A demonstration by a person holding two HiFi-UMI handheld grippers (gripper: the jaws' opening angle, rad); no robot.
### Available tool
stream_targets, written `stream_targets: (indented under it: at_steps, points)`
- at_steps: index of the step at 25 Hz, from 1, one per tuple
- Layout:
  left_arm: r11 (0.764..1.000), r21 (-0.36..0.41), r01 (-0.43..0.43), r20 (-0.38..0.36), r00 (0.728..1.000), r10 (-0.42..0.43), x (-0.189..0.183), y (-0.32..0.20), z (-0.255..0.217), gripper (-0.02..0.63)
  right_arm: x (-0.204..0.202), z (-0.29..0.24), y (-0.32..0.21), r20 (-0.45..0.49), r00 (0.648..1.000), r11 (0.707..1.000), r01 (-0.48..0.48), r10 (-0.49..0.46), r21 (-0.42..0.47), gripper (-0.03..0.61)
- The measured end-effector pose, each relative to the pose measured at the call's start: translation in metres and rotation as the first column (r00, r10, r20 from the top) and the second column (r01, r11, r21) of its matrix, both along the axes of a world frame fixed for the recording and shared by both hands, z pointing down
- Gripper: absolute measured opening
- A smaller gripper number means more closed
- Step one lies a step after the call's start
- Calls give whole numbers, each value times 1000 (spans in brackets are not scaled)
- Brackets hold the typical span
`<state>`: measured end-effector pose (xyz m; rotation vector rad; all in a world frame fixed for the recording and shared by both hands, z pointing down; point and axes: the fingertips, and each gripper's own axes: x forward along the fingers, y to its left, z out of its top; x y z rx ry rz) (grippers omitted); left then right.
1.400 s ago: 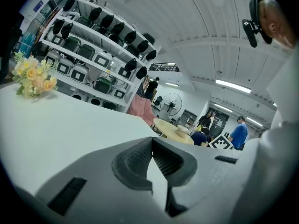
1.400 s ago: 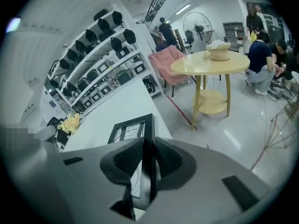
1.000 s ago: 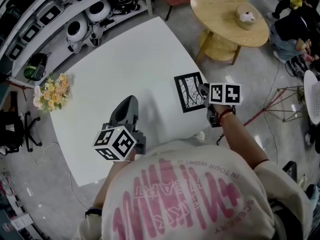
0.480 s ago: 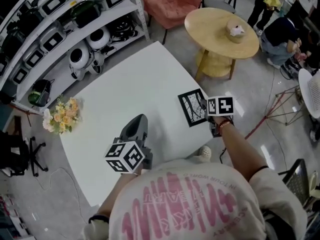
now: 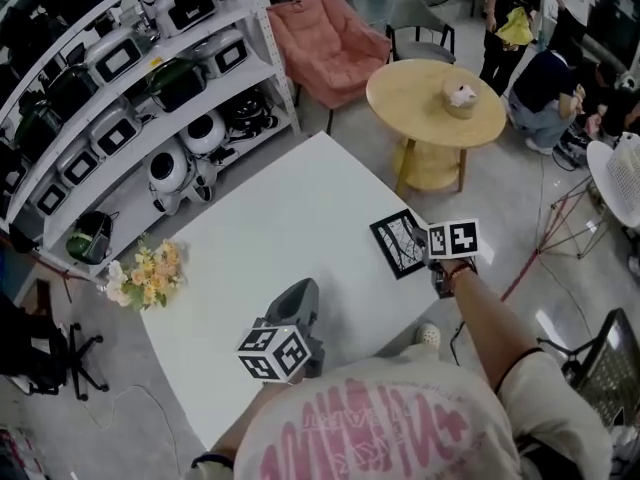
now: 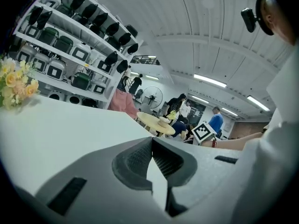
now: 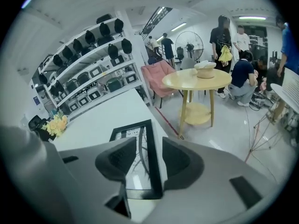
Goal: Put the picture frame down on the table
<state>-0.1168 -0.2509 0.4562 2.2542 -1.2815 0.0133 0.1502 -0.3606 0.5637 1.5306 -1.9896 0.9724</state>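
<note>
White table [image 5: 270,208] is bare apart from the picture frame [image 5: 400,245], which lies flat near the table's right edge, directly in front of the right gripper [image 7: 147,148]. Nothing stands between that gripper and the frame. Right gripper jaws are partly open; the frame's black right border runs up between them with glass showing beside the left pad, so it is not clamped. Beyond the right gripper and off the table: a round wooden table [image 5: 420,98] with a small thing on top, a pink chair [image 5: 325,43], and people [image 5: 545,78] standing and crouching further right. Shelves [image 5: 110,98] full of dark and white devices run far ahead-left of both grippers. Yellow flowers [image 5: 148,271] sit off the table edge, left of the left gripper [image 6: 152,141]. Left gripper jaws are closed tip to tip with nothing between them, low over the near part of the table, well apart from the frame. Right arm [image 5: 490,318] stretches out straight toward the frame; the left arm is tucked close to the body, mostly hidden by the shirt
</note>
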Motion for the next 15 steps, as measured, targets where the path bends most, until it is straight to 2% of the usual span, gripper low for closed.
stream_targets:
  at_steps: [1,3,4,9,15]
  points:
    - [1000,2,-9,-4,1000,9,0,1,-1,3,-1,-5,4,11,1000,1000,-19,19,12,171]
    - [1000,10,-27,-14,1000,27,2,2,-4,3,-2,-13,14,34,998,998,-61,60,31,89]
    - [999,16,-37,-19,999,37,4,1,-7,3,-3,-16,19,48,996,996,-77,75,37,74]
    - [995,41,-95,-47,994,96,19,-2,-17,3,-13,-33,47,137,984,991,-124,117,50,74]
    - [981,42,-192,-74,978,195,49,5,-20,3,-17,-59,80,185,970,980,-175,156,90,51]
